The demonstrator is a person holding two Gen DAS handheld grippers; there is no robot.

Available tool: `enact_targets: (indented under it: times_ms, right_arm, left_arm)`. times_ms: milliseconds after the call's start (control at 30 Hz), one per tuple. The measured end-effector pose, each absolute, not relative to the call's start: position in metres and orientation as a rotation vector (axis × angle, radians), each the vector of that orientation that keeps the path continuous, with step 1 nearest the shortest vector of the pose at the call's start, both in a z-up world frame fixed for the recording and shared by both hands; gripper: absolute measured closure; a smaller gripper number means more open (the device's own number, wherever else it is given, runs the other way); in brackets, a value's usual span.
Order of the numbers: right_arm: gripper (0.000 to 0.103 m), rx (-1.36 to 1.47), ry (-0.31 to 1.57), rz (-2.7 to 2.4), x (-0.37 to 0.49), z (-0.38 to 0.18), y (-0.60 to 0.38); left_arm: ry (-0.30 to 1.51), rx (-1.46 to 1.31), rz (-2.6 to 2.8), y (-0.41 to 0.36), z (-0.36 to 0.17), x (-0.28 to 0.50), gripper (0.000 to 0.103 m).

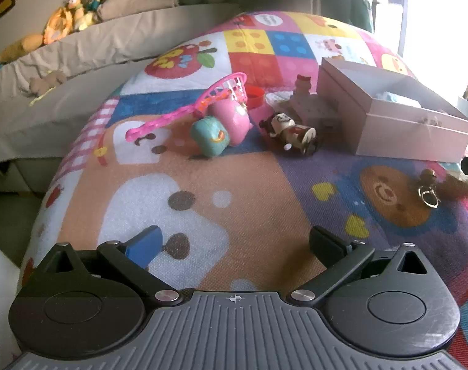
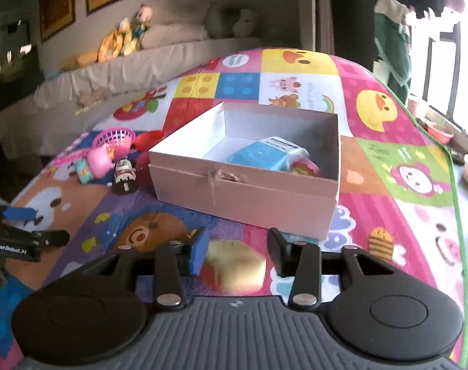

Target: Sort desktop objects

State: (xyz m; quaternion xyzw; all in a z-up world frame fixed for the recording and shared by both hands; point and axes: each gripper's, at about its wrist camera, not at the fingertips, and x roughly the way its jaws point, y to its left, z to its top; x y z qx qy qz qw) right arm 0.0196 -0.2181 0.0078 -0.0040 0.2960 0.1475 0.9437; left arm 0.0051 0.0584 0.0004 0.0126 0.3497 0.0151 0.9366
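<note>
An open pink box stands on the colourful play mat; a blue-and-white packet lies inside. It also shows in the left wrist view. Left of it lie a pink net scoop, a pink pod, a teal pod, a black-and-white figure and a white toy train. A keychain with a brown furry charm lies at the right. My left gripper is open and empty above the mat. My right gripper holds a blurred yellow-white fuzzy object between its fingers, in front of the box.
A grey bed with plush toys runs along the mat's left edge. A window and small bowls are at the right beyond the mat. The left gripper shows at the left edge of the right wrist view.
</note>
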Motion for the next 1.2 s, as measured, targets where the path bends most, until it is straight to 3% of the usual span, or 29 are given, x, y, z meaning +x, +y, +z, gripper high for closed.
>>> enact_targets:
  times_ms: [100,267,333,400,567,633,700,900,1200]
  right_arm:
    - [0.042,0.056,0.579,0.293,0.013,-0.001,-0.225]
    - [0.035,0.077,0.574,0.292,0.006,-0.013,-0.225]
    - [0.021,0.069,0.551,0.284,0.004,-0.012,-0.224]
    - [0.020,0.067,0.554,0.283,0.004,-0.012,-0.222]
    - [0.016,0.109,0.565,0.279,0.008,-0.013,-0.229]
    - [0.014,0.119,0.568,0.278,0.010,-0.014,-0.230]
    - [0.013,0.121,0.569,0.280,0.010,-0.014,-0.230]
    - [0.006,0.121,0.569,0.280,0.010,-0.014,-0.230]
    - [0.005,0.106,0.594,0.288,0.015,-0.015,-0.226]
  left_arm:
    - [0.677,0.042,-0.024,0.050,0.010,0.011,0.000]
    - [0.655,0.010,-0.074,0.033,0.029,0.047,0.000]
    - [0.668,-0.022,-0.088,0.026,0.031,0.067,0.003]
    - [0.683,-0.001,-0.074,0.015,0.030,0.084,0.027]
    - [0.746,0.032,-0.026,-0.001,0.014,0.111,0.030]
    - [0.742,0.059,-0.018,-0.003,0.010,0.112,0.036]
    - [0.718,0.103,0.003,-0.003,0.008,0.109,0.052]
    - [0.705,0.118,-0.047,0.006,0.012,0.075,0.052]
    - [0.758,0.088,-0.242,0.023,0.012,-0.024,0.050]
